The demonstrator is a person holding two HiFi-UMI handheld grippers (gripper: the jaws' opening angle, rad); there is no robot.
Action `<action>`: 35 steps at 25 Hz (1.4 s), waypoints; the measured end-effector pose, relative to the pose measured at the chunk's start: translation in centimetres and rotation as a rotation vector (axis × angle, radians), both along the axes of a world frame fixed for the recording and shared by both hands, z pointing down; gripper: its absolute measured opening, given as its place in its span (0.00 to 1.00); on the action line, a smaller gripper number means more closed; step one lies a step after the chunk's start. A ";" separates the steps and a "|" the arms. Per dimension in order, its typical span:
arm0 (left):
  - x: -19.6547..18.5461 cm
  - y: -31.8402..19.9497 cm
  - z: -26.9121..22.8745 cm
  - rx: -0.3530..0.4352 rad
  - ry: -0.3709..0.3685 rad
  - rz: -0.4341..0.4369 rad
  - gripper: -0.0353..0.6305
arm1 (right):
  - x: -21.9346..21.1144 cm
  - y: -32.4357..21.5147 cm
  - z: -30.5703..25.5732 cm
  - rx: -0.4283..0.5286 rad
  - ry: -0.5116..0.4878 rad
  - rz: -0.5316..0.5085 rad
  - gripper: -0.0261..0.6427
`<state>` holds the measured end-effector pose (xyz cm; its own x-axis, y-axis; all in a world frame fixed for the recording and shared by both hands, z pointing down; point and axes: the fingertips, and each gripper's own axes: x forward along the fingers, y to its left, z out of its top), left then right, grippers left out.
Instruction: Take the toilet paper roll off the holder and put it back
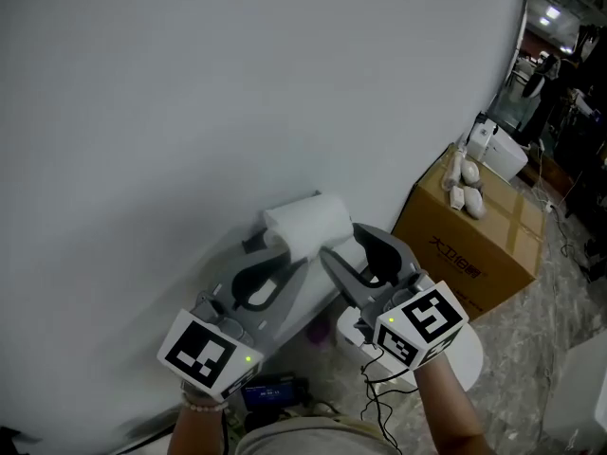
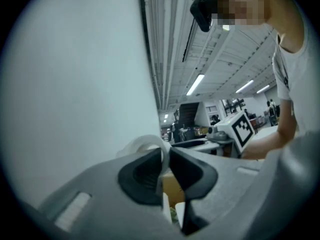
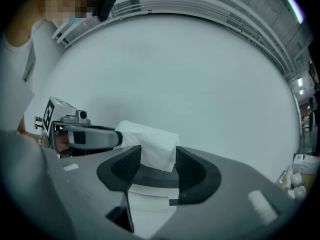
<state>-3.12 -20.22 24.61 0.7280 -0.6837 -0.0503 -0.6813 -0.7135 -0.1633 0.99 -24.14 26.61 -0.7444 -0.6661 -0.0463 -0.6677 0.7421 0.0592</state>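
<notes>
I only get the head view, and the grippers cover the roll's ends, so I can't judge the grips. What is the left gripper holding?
Observer: In its own view the left gripper has its jaws nearly together, pinching the wall of the toilet paper roll at one end.
Operator: And the right one?
Observer: The right gripper stands wider; the roll fills the gap from pad to pad.
Operator: Is the pinched end crushed?
Observer: No, the left gripper view shows a round, open ring.
</notes>
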 end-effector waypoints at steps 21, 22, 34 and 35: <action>-2.0 -2.5 3.7 -0.102 0.039 -0.160 0.13 | -0.3 -1.2 3.3 -0.074 0.017 -0.033 0.37; -2.0 -2.7 4.0 -0.106 0.036 -0.162 0.14 | -0.2 -1.3 3.4 -0.075 0.016 -0.030 0.37; -2.1 -2.4 4.6 -0.145 -0.001 -0.112 0.27 | 0.1 -0.4 3.1 -0.078 -0.003 0.027 0.37; -2.1 -2.2 4.4 -0.146 0.001 -0.103 0.28 | 0.1 -0.1 3.0 -0.078 -0.007 0.029 0.37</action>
